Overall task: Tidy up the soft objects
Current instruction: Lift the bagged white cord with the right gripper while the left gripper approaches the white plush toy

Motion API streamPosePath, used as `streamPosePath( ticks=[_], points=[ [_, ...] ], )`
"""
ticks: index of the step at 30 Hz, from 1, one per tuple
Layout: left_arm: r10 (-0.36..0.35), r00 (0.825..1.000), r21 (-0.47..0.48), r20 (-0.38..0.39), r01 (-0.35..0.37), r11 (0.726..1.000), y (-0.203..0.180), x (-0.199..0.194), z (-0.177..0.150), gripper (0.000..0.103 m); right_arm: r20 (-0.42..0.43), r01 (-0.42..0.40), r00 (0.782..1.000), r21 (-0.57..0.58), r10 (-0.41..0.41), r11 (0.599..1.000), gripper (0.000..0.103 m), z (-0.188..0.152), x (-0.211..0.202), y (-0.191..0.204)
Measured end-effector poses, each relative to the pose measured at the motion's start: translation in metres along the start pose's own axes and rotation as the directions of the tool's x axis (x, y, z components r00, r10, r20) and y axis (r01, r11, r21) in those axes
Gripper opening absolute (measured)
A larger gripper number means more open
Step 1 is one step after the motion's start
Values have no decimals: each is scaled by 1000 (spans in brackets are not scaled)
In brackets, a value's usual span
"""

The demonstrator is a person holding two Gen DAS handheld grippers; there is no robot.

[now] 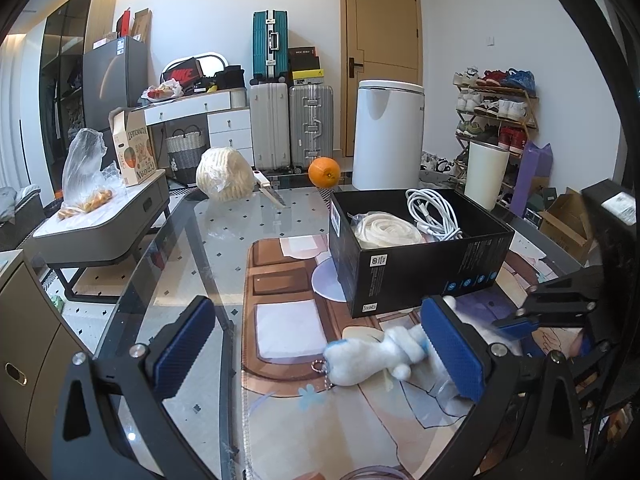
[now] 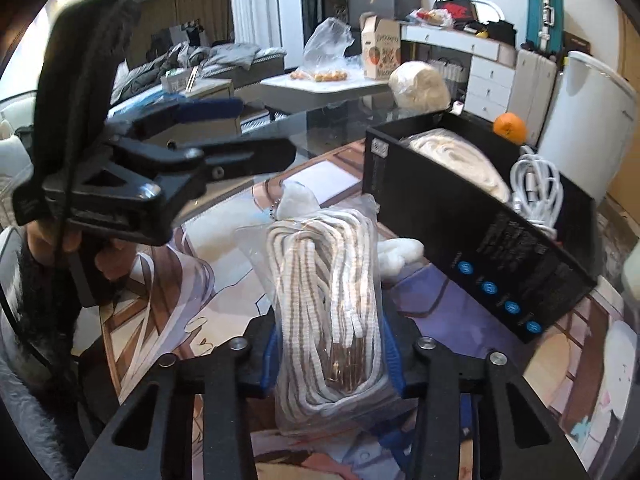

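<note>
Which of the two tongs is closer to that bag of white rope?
Right. The right tongs are clamped on the bagged rope; the left tongs stand open beside it, over the white plush toy.

Only "NIKE" reads clearly, in white on a red shoebox atop the white desk.

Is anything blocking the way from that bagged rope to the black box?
Nothing visible does. The bagged rope sits in the right gripper, and the black box stands open-topped just beside it, with room left inside.
</note>
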State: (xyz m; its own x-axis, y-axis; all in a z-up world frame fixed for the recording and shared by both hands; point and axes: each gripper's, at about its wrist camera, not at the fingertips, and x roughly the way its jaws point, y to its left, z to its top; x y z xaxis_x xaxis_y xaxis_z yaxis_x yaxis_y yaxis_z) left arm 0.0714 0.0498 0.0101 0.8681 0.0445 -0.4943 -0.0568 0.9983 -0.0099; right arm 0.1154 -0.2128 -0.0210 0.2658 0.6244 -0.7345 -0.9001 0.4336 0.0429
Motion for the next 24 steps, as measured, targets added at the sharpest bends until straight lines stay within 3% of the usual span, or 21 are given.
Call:
streamPosePath(
  ticks=[9,15,24],
  points=[
    [-18,999,23,-28,19,1000,-5,0,-1,103,67,69,995,87,-75,994,41,-17,-36,-16],
    [-61,990,40,-126,66,997,-13,16,-2,103,81,94,991,119,-104,988,41,-25,-47,-28],
    [-44,970,82,-239,65,994,-33,45,-1,103,86,121,987,131,-133,984,41,-29,-56,-36]
  ],
)
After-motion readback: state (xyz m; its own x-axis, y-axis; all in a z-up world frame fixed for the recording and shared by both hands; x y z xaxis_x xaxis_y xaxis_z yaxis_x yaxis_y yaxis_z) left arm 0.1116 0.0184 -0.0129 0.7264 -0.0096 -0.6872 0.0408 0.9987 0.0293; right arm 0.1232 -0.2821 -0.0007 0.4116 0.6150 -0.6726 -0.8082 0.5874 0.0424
